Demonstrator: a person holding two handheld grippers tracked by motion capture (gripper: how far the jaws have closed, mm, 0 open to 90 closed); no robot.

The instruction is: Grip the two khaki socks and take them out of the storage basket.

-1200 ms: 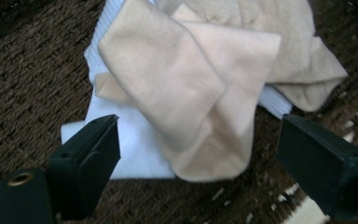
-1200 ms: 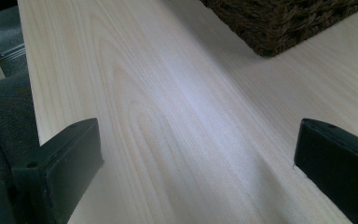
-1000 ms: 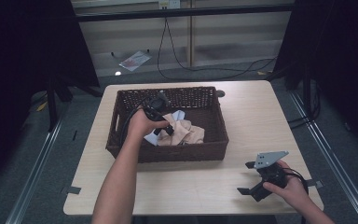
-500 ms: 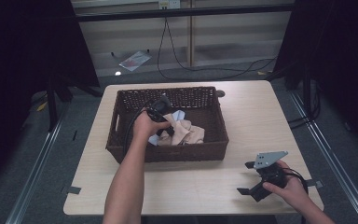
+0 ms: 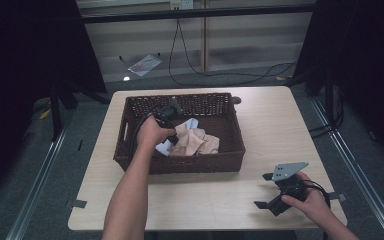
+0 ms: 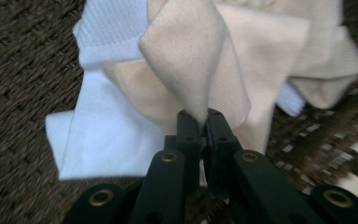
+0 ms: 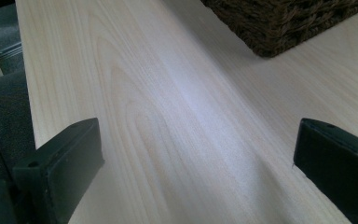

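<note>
A dark wicker basket (image 5: 130, 150) stands on the table and holds a beige cloth (image 5: 197, 142) lying over a pale blue sock (image 5: 190, 123). Inside the basket, my left gripper (image 5: 172, 142) is shut on a fold of the beige cloth (image 6: 191, 60), which rises in a peak between the jaws. The pale blue sock (image 6: 102, 135) lies flat beneath it on the basket floor. My right gripper (image 5: 265, 191) rests low over the table near the front right corner, jaws wide apart, nothing between them. In the right gripper view its fingers (image 7: 65, 158) frame bare wood.
The wooden table (image 5: 275, 125) has bare surface right of and in front of the basket. A basket corner (image 7: 279, 28) shows at the top of the right gripper view. Cables (image 5: 190, 60) and a paper lie on the floor beyond the table.
My left hand has shifted slightly inside the basket, closing on the beige cloth. The right gripper has stayed where it was.
</note>
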